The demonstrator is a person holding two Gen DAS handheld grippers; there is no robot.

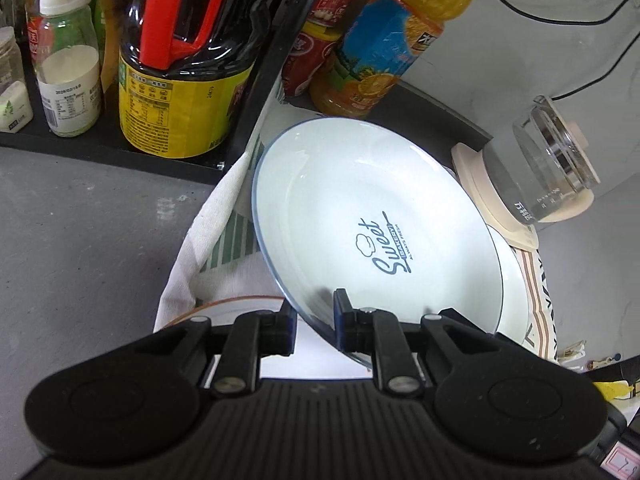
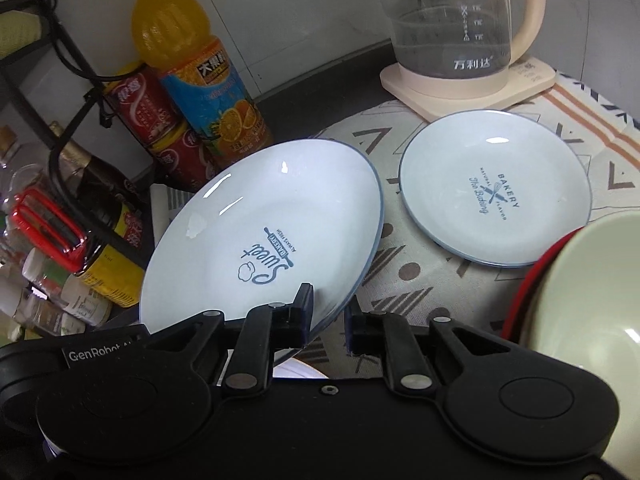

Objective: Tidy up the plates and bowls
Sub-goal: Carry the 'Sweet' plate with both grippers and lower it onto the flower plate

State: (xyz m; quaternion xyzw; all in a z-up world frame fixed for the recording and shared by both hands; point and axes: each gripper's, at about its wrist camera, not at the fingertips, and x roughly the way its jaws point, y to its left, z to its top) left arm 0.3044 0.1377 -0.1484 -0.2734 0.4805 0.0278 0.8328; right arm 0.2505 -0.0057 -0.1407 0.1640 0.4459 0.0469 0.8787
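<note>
I have the Sweet plate (image 1: 372, 216) pinched by its rim in both claws at once. My left gripper (image 1: 314, 326) closes on the near edge with one pad on the plate's face and the other underneath; my right gripper (image 2: 328, 318) does the same on the opposite part of the rim, thin china between nearly closed pads. Neither claw is spread.

In the left wrist view the plate runs away from my fingers toward 1 o'clock, tilted so its left edge stands high and its face tips toward the right. In the right wrist view it runs toward 11 o'clock, its far edge raised toward the orange juice bottle (image 2: 200, 80). It hangs off the patterned cloth (image 2: 420, 280), touching nothing I can see but my pads.

What matters for the coming move is where the second plate lies. The Bakery plate (image 2: 496, 192) sits flat on the cloth at about 1 o'clock from my right claw, just beside the raised plate's right edge and in front of the glass kettle (image 2: 452, 24). My right hand is the nearer of the two to it. If stacking is the plan, I judge the held plate must swing to the right and level out before it comes down.

At 3 o'clock in the right view a green bowl (image 2: 592, 320) with a red rim crowds close, so that side leaves me little room.
</note>
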